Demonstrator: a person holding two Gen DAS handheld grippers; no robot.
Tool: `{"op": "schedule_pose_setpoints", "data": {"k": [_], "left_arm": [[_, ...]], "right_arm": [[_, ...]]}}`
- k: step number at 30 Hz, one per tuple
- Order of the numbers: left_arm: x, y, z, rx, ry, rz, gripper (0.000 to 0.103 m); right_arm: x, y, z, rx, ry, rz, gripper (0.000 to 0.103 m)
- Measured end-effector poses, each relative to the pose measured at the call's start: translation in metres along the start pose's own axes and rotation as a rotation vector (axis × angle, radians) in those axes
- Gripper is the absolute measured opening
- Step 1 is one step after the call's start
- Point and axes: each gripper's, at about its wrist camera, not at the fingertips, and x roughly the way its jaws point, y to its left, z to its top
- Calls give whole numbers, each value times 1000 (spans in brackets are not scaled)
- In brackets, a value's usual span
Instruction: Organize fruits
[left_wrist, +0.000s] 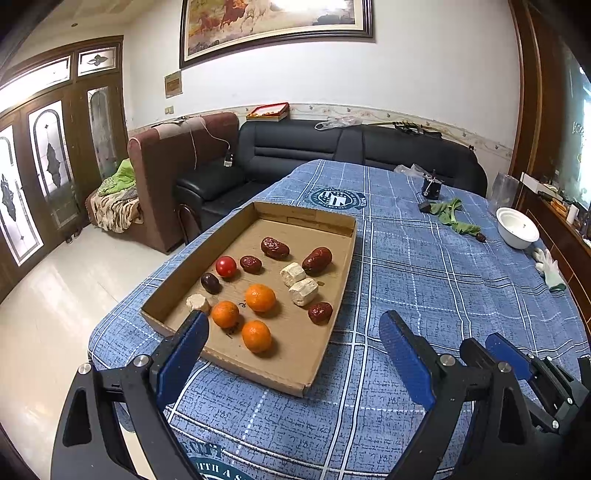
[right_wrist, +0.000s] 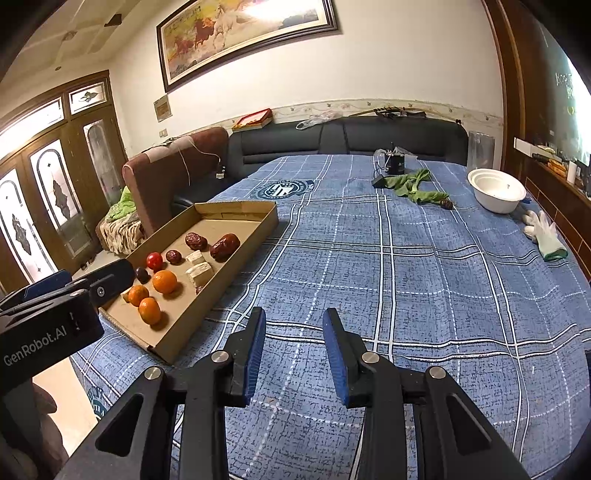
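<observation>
A shallow cardboard tray (left_wrist: 334, 295) (right_wrist: 207, 295) lies on the blue plaid table. It holds three oranges (left_wrist: 260, 297) (right_wrist: 164, 281), a red tomato (left_wrist: 225, 266) (right_wrist: 154, 260), several dark red dates (left_wrist: 317, 260) (right_wrist: 224, 246), a dark plum (left_wrist: 211, 283) and pale cut chunks (left_wrist: 303, 291) (right_wrist: 199, 272). My left gripper (left_wrist: 295, 328) is open wide and empty, just short of the tray's near edge. My right gripper (right_wrist: 294, 332) is open and empty above bare cloth, right of the tray; one of its fingers (left_wrist: 506, 352) shows in the left wrist view.
A white bowl (right_wrist: 496, 192) (left_wrist: 517, 227), a white glove (right_wrist: 543, 232), a green cloth (right_wrist: 417, 186) and a small black device (right_wrist: 393, 162) lie at the table's far right. A black sofa (left_wrist: 295, 147) and brown armchair (left_wrist: 173, 155) stand beyond the table.
</observation>
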Motion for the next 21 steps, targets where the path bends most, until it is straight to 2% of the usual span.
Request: {"op": "schedule_pose_setpoints", "data": {"k": [15,21], "left_arm": [[-5,14,-3,-27,-10,-12,93],[-10,21,-2,-50,-33,2,93]], "right_arm": [[-6,24,-4,-58,-10,-10,36],[-7,24,-5,-44,-28,-59,36]]}}
